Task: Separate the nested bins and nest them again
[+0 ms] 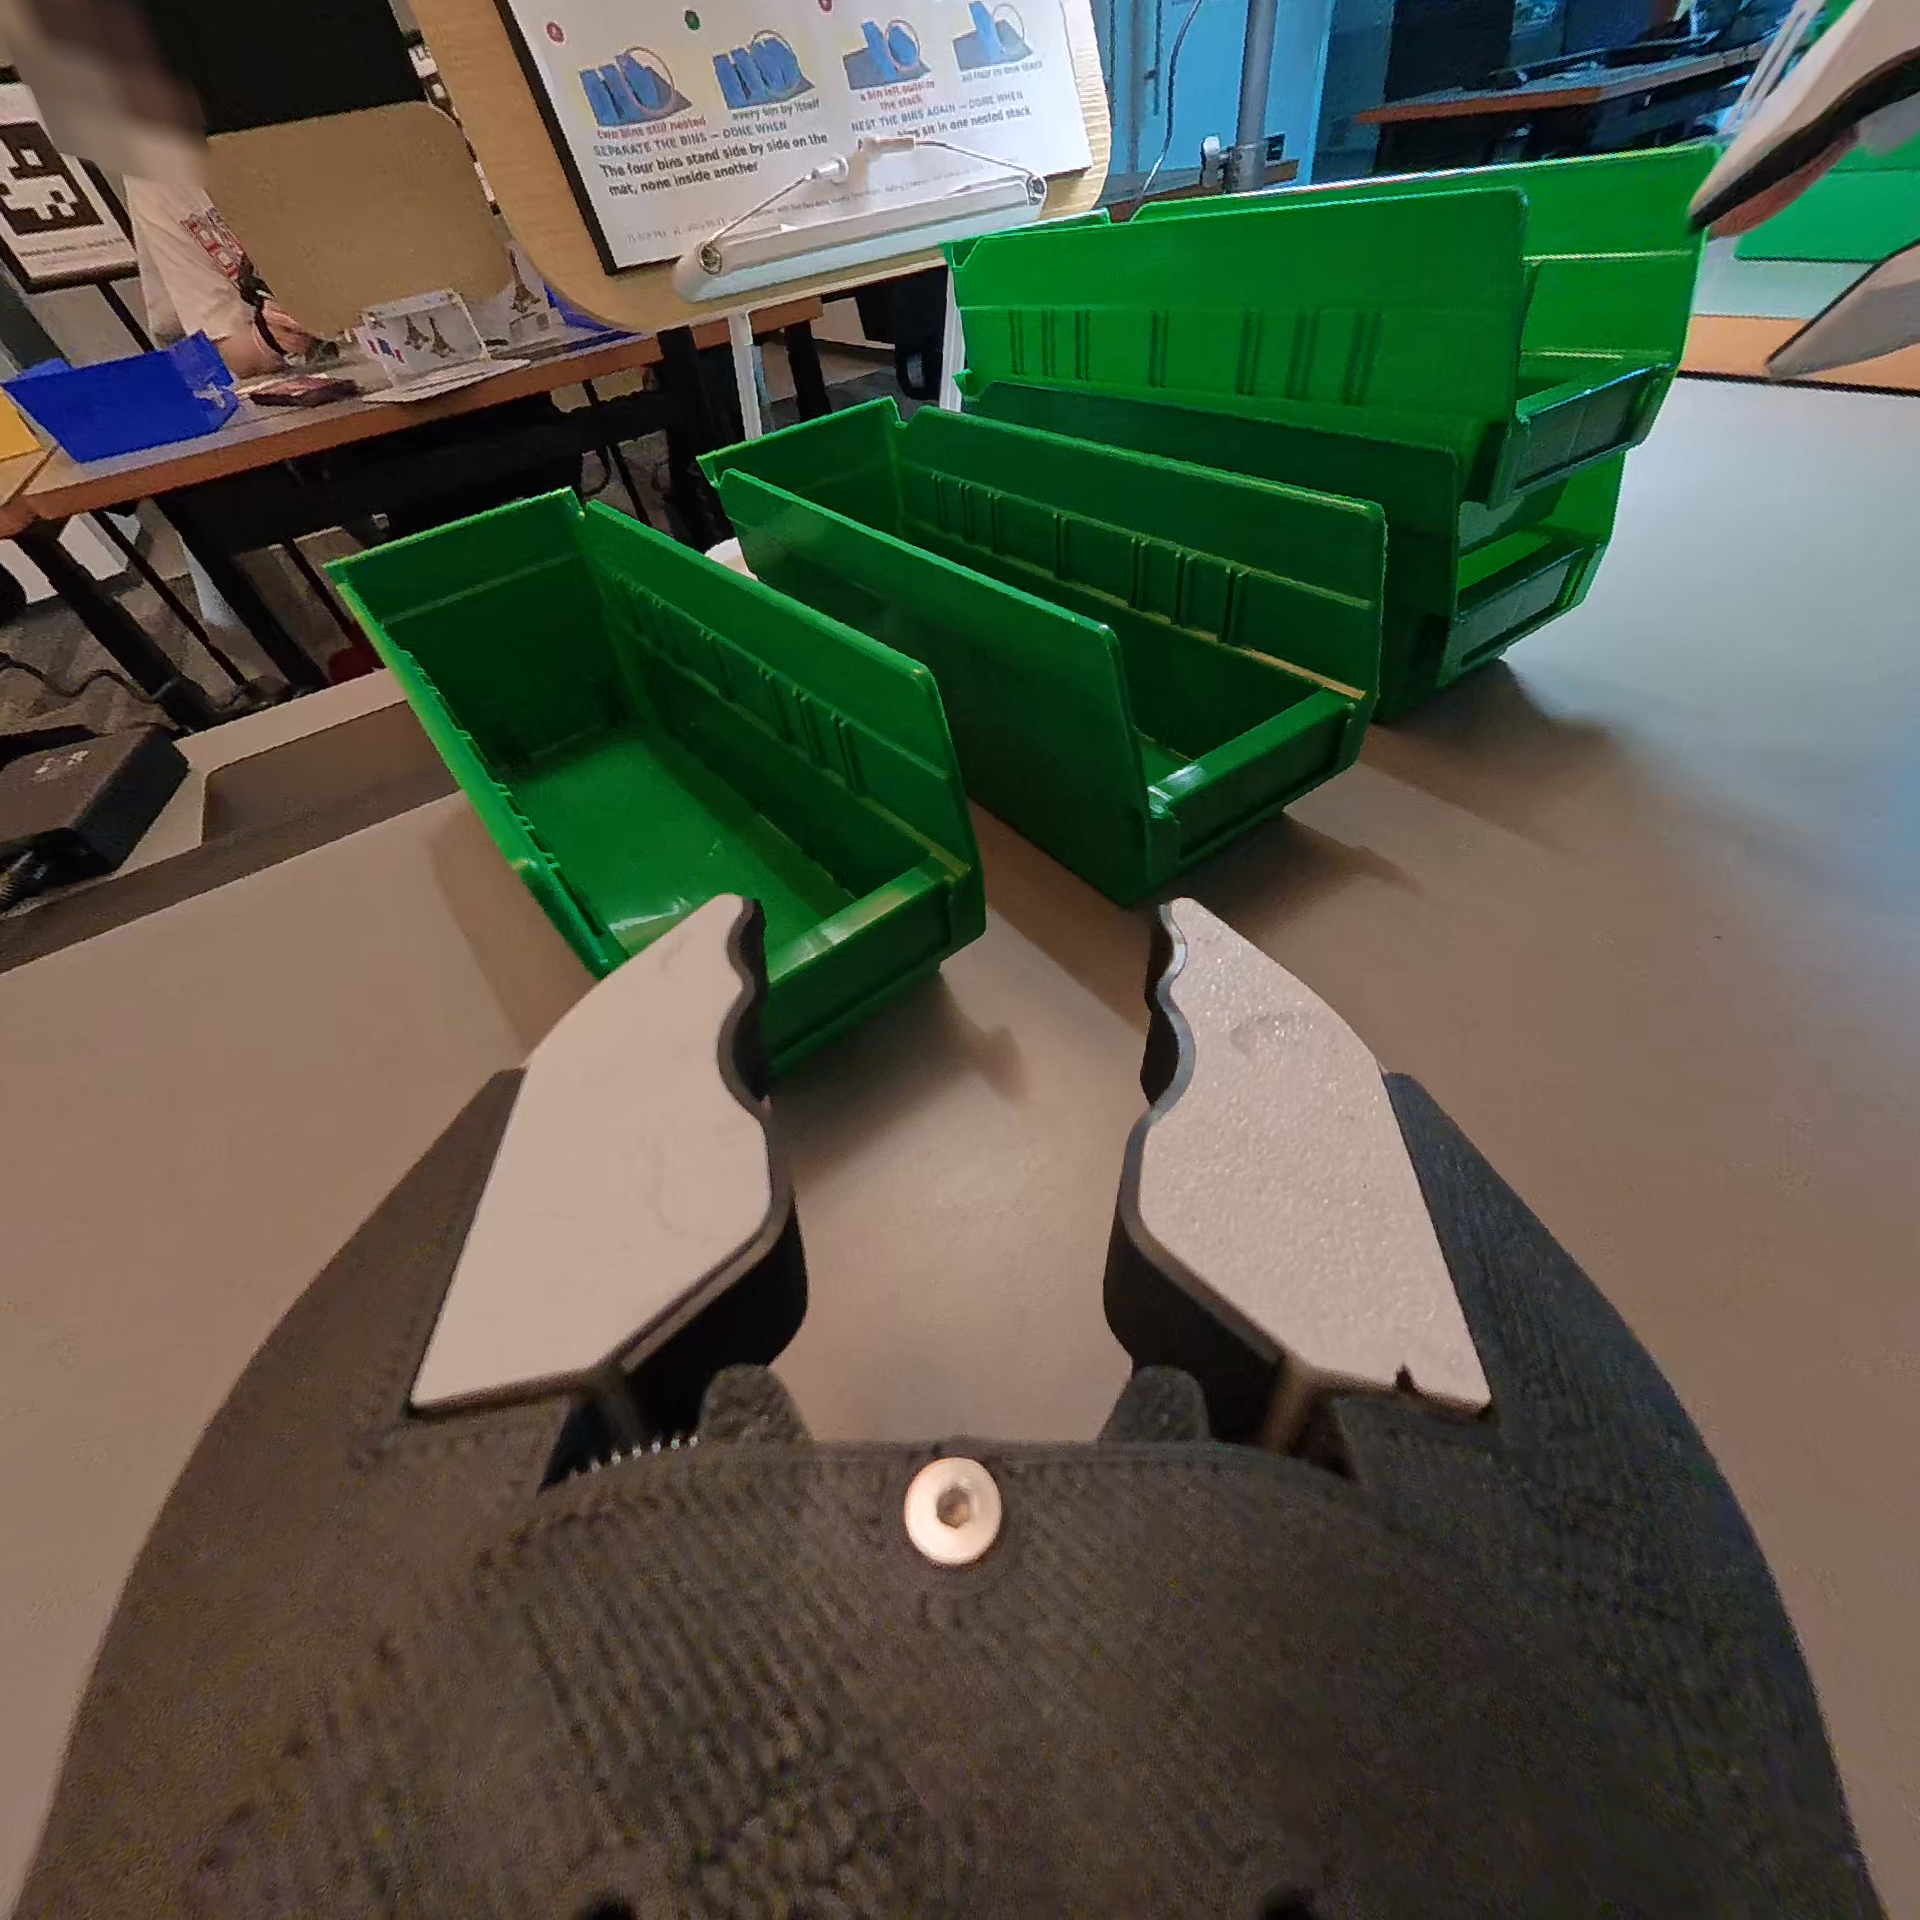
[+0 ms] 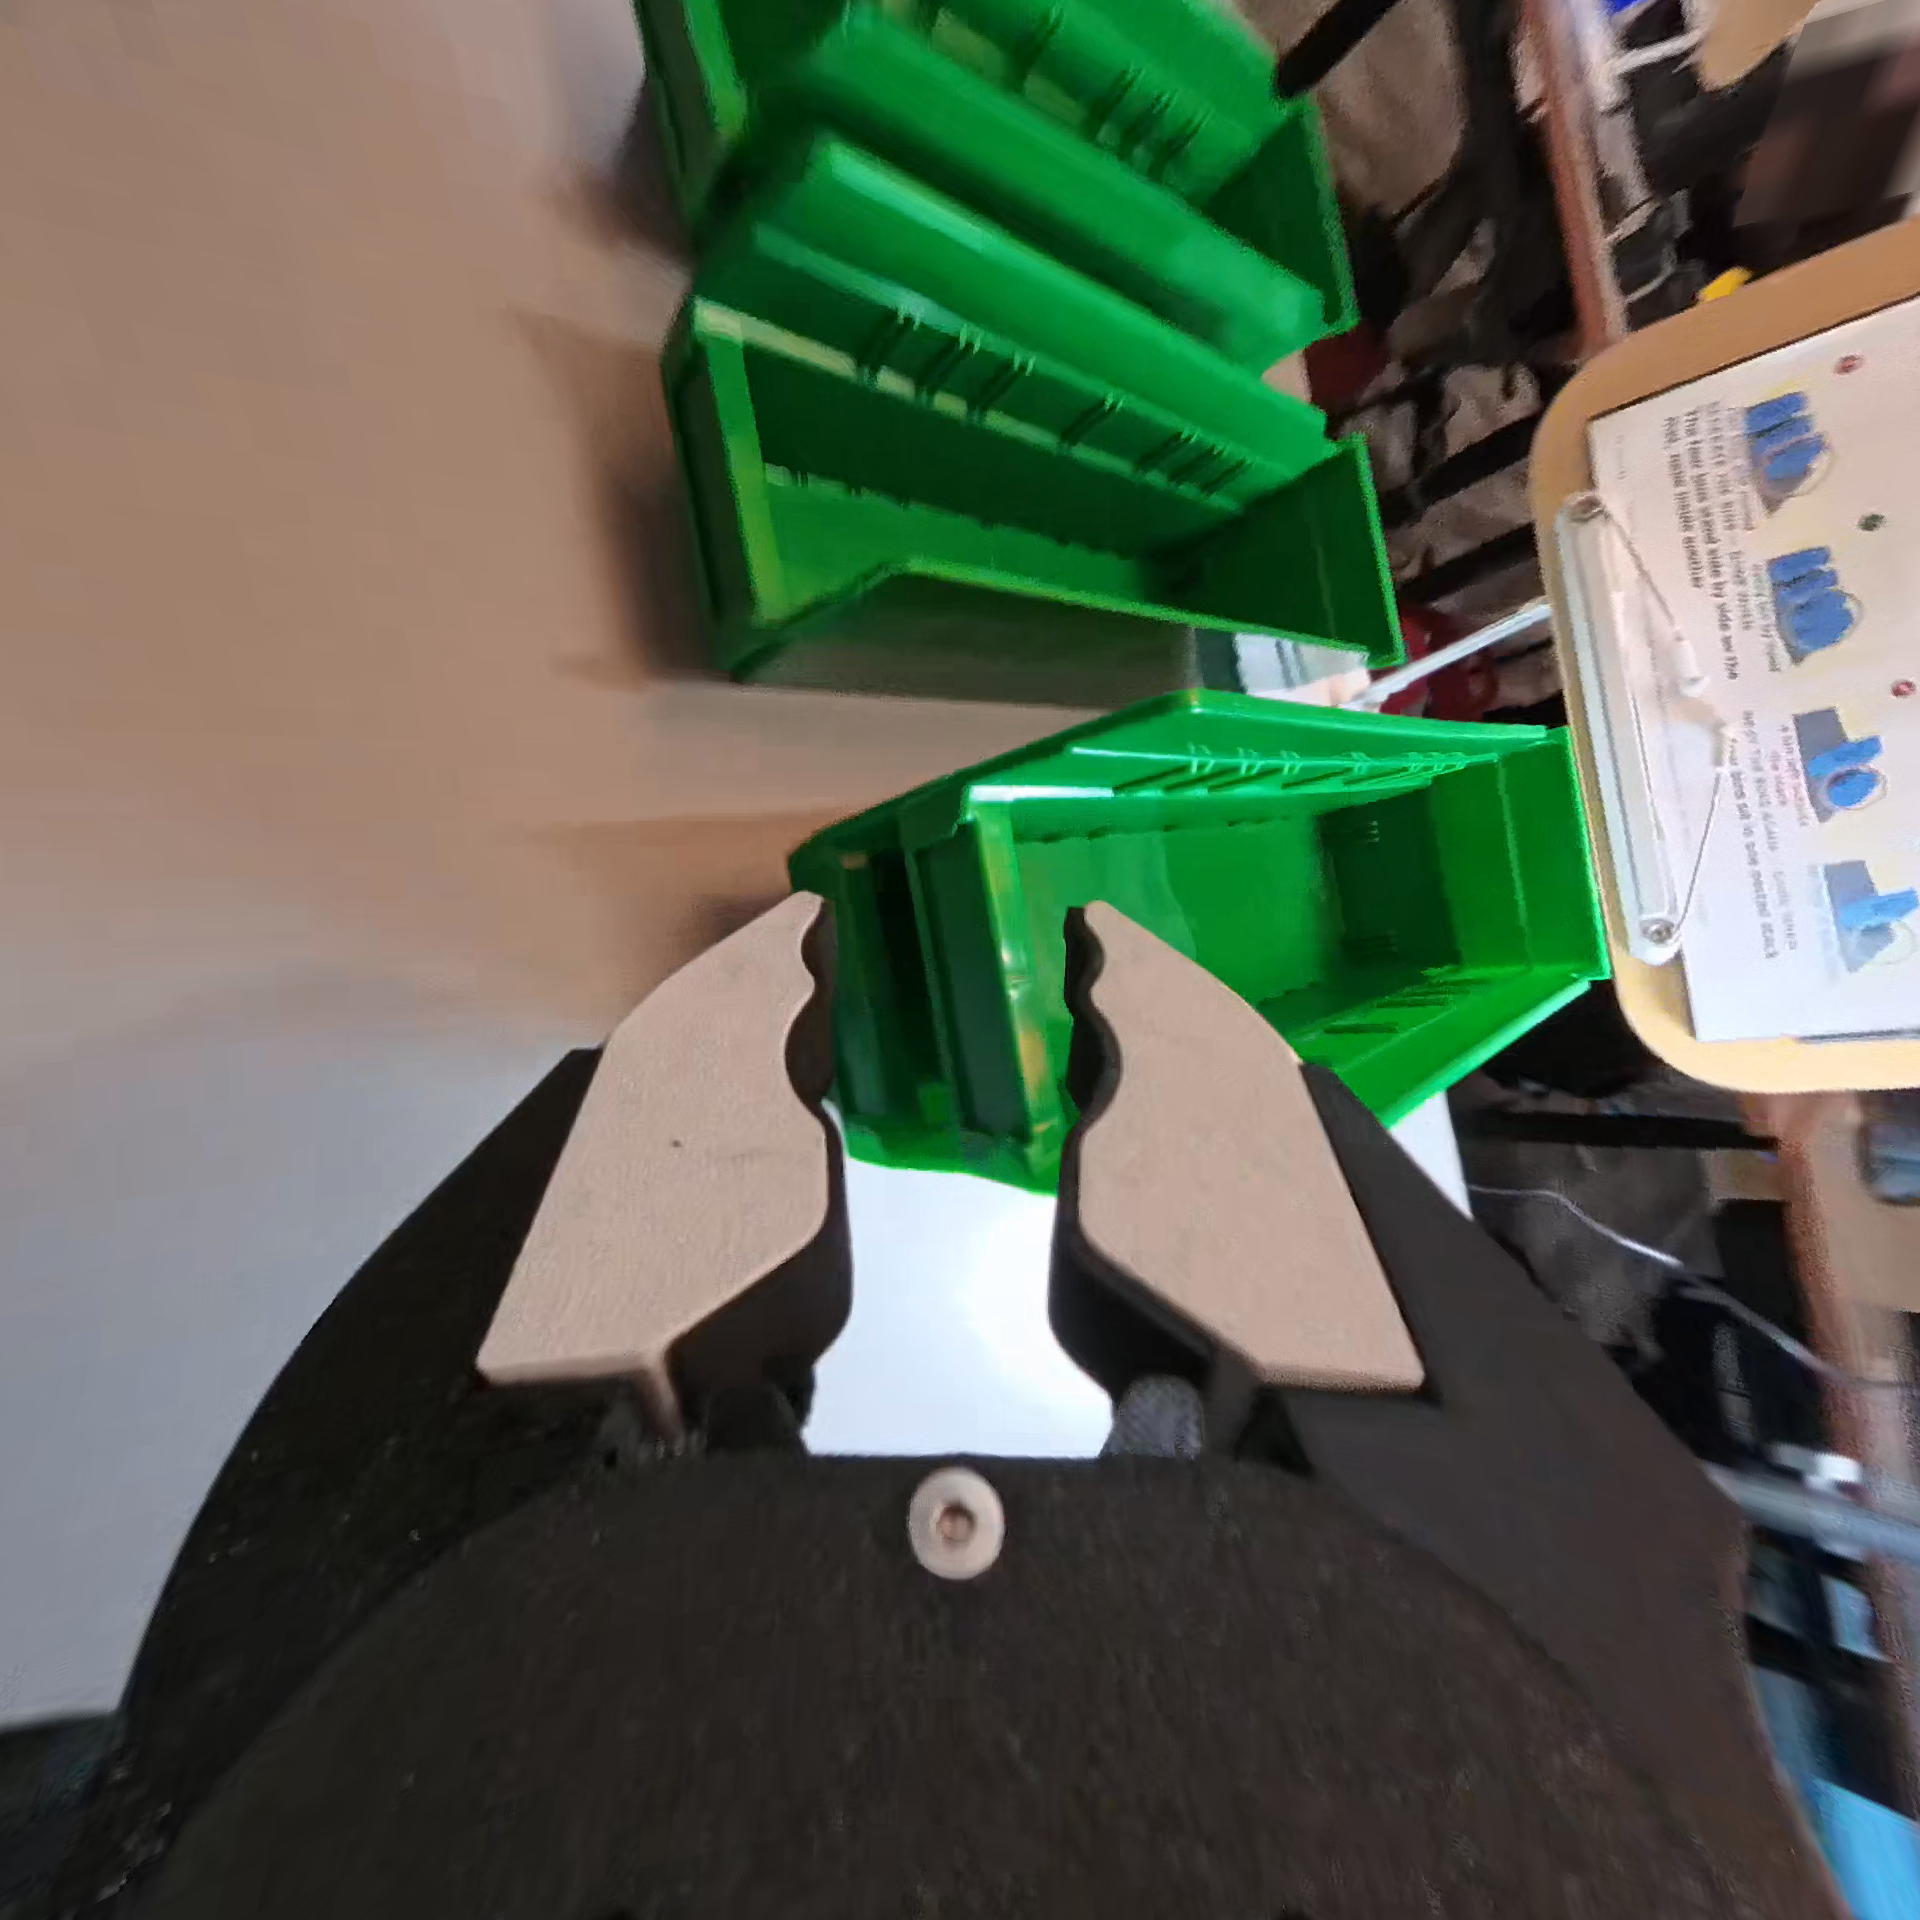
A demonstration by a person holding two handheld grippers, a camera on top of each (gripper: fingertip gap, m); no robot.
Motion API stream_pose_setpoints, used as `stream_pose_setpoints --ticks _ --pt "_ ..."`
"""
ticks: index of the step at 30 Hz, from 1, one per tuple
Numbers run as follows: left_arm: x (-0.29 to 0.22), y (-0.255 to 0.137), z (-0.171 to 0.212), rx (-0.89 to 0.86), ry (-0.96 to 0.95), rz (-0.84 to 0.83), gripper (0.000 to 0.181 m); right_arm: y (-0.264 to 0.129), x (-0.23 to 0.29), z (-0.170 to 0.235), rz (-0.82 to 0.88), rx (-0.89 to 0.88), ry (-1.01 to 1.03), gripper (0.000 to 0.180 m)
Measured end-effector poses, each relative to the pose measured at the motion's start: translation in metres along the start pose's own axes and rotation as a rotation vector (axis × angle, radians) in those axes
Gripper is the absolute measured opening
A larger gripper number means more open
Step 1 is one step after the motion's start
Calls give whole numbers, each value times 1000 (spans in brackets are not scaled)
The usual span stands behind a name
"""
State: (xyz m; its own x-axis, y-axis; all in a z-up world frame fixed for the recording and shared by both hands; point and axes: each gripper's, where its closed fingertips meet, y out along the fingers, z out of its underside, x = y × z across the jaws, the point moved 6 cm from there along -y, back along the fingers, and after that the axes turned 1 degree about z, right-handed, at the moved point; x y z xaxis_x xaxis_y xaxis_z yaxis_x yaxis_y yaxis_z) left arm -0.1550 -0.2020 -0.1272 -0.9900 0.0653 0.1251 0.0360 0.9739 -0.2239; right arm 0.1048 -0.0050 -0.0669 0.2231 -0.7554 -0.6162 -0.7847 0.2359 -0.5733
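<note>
Several green bins stand on the grey mat (image 1: 1621,1039). In the left wrist view a single bin (image 1: 665,748) is at the left and a second single bin (image 1: 1039,665) in the middle. At the right is a nested stack (image 1: 1496,623), and its top bin (image 1: 1247,301) is tilted and raised. My left gripper (image 1: 951,935) is open and empty, low over the mat just in front of the left bin. My right gripper (image 2: 945,935), rolled sideways, is shut on the top bin's front lip (image 2: 966,997). It also shows at the top right of the left wrist view (image 1: 1735,291).
A clipboard with an instruction sheet (image 1: 810,114) stands behind the bins and also shows in the right wrist view (image 2: 1714,675). The mat's left edge drops off by a black box (image 1: 73,800). A further table holds a blue bin (image 1: 114,405), with a person behind it. Some 25 centimetres of space lies between my two pairs of fingers.
</note>
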Motion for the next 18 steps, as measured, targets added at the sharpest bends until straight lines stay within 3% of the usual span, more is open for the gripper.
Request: stream_pose_setpoints --ticks 7,13,18 --pt "-20 7 -9 -2 84 59 62 -44 37 37 69 -249 409 51" --pt "-54 35 -32 98 389 133 60 -75 76 76 95 -310 622 59" --pt "-81 83 -43 280 652 234 59 -97 87 90 150 -365 720 60"
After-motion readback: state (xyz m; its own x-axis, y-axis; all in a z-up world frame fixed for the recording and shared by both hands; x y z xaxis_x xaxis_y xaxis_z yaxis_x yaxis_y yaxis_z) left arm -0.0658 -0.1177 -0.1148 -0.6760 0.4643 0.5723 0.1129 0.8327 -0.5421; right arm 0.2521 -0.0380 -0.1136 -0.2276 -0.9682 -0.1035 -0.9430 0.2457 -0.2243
